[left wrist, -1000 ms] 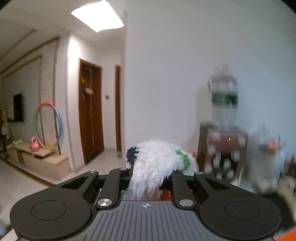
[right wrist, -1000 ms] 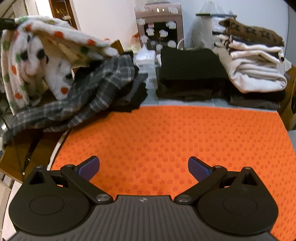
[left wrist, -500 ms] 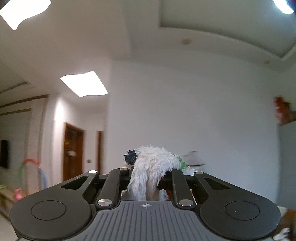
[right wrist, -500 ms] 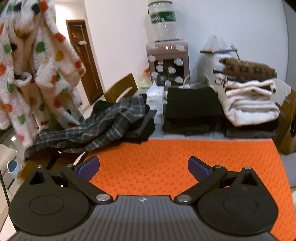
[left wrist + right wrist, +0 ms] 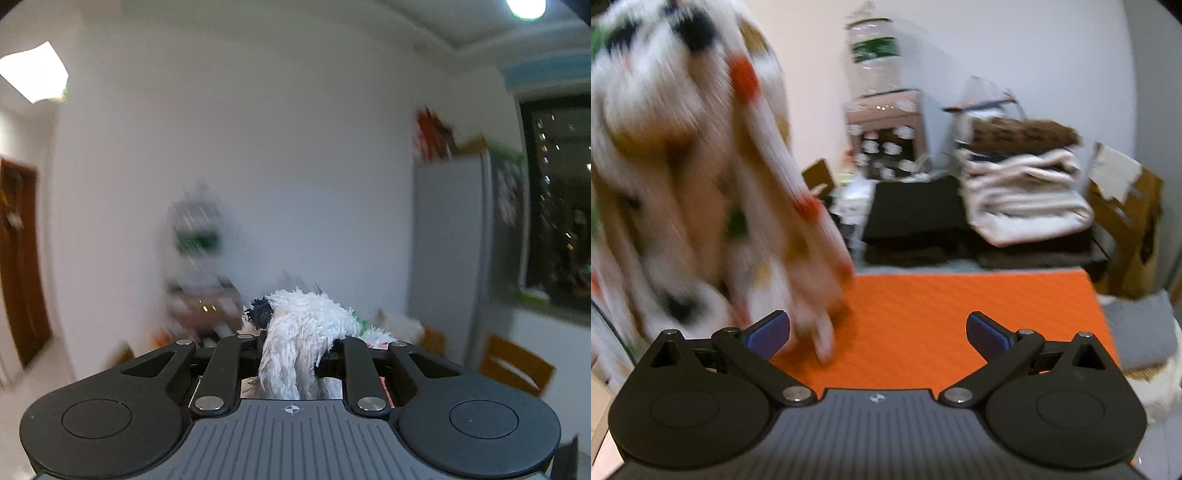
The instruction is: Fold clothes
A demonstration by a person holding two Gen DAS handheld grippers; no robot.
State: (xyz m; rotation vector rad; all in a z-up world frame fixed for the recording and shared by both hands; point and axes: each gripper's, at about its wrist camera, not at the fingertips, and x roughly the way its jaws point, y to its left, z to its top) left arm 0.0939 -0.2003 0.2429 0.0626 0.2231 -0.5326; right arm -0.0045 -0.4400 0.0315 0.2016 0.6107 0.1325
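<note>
A flat orange mat with a small stamped pattern spreads ahead of and beneath the right gripper, whose blue-padded fingers stand wide apart with nothing between them. Up and to the left of those fingers hangs the fluffy white fleece garment with red, green, black and tan spots; it is blurred, fills the left part of the right wrist view, and its lowest tip reaches the mat just ahead of the left finger, screening whatever lies behind it.

The left gripper is clenched on a bunch of that same garment: white pile with a dark tuft and a trace of green bulges up between the closed black fingers and hides the fingertips. This gripper is tilted up toward a white wall, with a grey refrigerator to the right and a dark window beyond that.

Past the far edge of the mat, ahead of the right gripper, sit a folded stack of black cloth and, right of it, a taller pile of folded cream blankets topped by a brown patterned one. Behind them stands a pinkish water dispenser carrying a clear bottle with a green label. A torn brown cardboard box stands at far right.
</note>
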